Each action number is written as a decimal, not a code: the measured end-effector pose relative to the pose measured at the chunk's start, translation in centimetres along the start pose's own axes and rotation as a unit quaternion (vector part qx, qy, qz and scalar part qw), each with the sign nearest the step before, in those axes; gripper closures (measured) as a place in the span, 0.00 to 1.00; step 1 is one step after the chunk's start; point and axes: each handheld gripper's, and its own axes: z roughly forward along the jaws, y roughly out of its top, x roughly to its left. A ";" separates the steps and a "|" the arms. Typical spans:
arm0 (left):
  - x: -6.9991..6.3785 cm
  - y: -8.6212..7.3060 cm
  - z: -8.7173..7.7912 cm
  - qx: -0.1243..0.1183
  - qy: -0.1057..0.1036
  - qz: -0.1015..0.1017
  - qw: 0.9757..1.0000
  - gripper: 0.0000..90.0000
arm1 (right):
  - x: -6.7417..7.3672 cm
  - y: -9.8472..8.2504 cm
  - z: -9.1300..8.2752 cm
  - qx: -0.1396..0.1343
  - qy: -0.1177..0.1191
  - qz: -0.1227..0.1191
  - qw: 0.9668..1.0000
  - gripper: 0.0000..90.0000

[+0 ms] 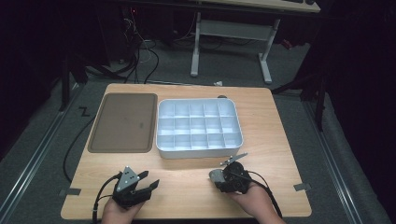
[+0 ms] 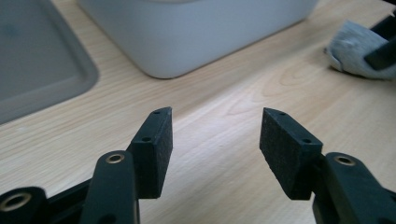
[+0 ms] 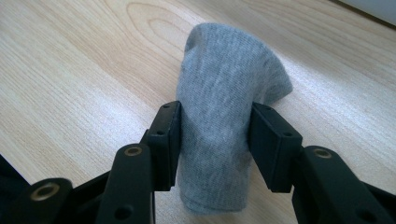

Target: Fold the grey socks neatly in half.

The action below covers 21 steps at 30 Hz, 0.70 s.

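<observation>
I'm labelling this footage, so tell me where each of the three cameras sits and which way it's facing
High view: above the person's side, looking forward and down on the table; both hands show.
Left gripper view: on the left gripper, facing the white divided box; open jaws show.
Right gripper view: on the right gripper, facing down at the tabletop; jaws clamp a grey sock.
Shared: all three views show the sock.

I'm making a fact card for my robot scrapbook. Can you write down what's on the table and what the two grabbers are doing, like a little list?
Table: light wood table
Left side: flat brown tray, nothing on it
Middle: white box with compartments, all look empty
Left gripper: open, holding nothing
Right gripper: shut on a rolled grey sock
Sock's place: near the table's front edge, in front of the box
</observation>
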 end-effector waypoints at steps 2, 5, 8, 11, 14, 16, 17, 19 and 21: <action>0.6 -0.2 0.0 -0.003 0.010 -0.007 1.000 0.49 | 0.1 0.2 0.0 0.007 -0.002 -0.004 1.000 0.62; 1.5 -0.5 0.2 -0.003 0.029 -0.011 1.000 0.48 | 0.2 0.5 0.0 0.021 -0.006 -0.005 1.000 0.62; 2.4 -1.0 0.6 0.002 0.041 -0.017 0.999 0.47 | 0.3 0.7 0.0 0.032 -0.009 -0.011 0.999 0.62; 2.7 -1.3 0.6 0.001 0.038 -0.031 0.999 0.47 | 0.5 1.0 0.1 0.041 -0.015 -0.015 0.999 0.62; 2.6 -1.2 0.2 -0.007 0.038 -0.034 0.999 0.46 | 0.8 1.3 0.2 0.051 -0.022 -0.024 0.998 0.62; 2.7 -1.2 0.0 -0.010 0.037 -0.035 0.999 0.46 | 0.9 1.5 0.2 0.058 -0.026 -0.034 0.997 0.62; 2.7 -1.2 0.0 -0.010 0.037 -0.036 0.999 0.46 | 0.9 1.6 0.3 0.061 -0.028 -0.042 0.997 0.62; 2.8 -1.3 0.0 -0.009 0.037 -0.037 0.999 0.46 | 1.3 1.7 0.3 0.071 -0.034 -0.035 0.996 0.62; 2.8 -1.3 0.0 -0.007 0.036 -0.037 0.999 0.46 | 1.1 1.8 0.5 0.070 -0.035 -0.060 0.995 0.62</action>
